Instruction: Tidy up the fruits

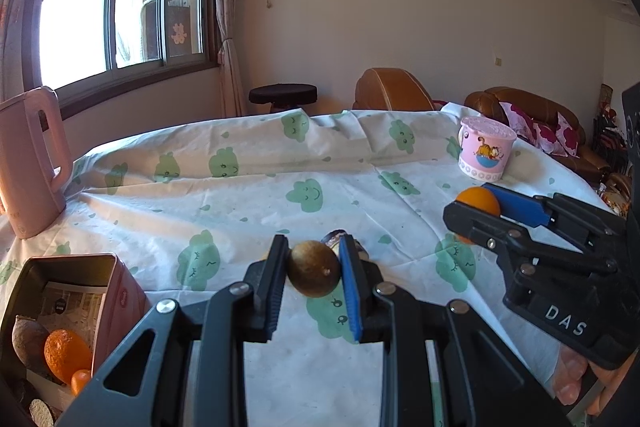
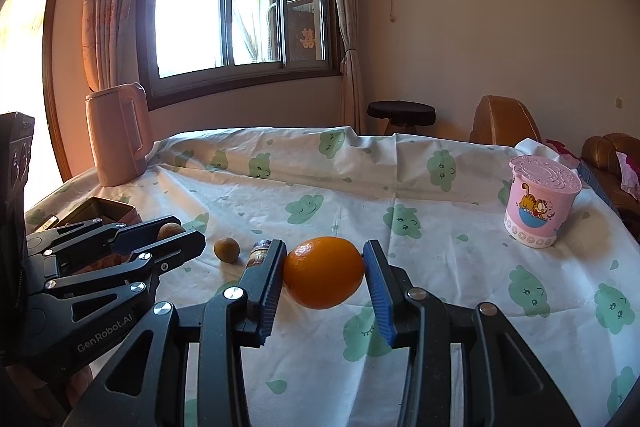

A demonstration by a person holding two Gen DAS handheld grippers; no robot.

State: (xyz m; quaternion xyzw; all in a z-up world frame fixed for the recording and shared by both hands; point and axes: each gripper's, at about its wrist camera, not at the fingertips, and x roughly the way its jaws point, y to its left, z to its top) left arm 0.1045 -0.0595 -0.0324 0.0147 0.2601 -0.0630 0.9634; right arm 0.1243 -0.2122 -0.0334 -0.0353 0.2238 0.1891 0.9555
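My left gripper point(image 1: 314, 255) is shut on a small round brown fruit point(image 1: 314, 269) over the cloud-print cloth. Just behind it lies a dark, shiny fruit point(image 1: 334, 239), partly hidden by the fingers. My right gripper point(image 2: 325, 259) is shut on an orange point(image 2: 324, 273); from the left wrist view it point(image 1: 472, 201) shows at the right with the orange point(image 1: 478, 201). Another small brown fruit point(image 2: 227, 249) lies loose on the cloth between the two grippers. The open pink tin point(image 1: 116, 291) at the lower left holds an orange point(image 1: 66, 355), a brown fruit point(image 1: 28, 343) and a small orange one point(image 1: 80, 381).
A pink kettle point(image 1: 30, 163) stands at the table's far left edge behind the tin. A pink lidded cartoon cup point(image 2: 540, 201) stands at the far right. A stool point(image 2: 402, 113) and brown sofa point(image 1: 520, 107) are beyond the table. A hand point(image 1: 572, 375) grips the right tool.
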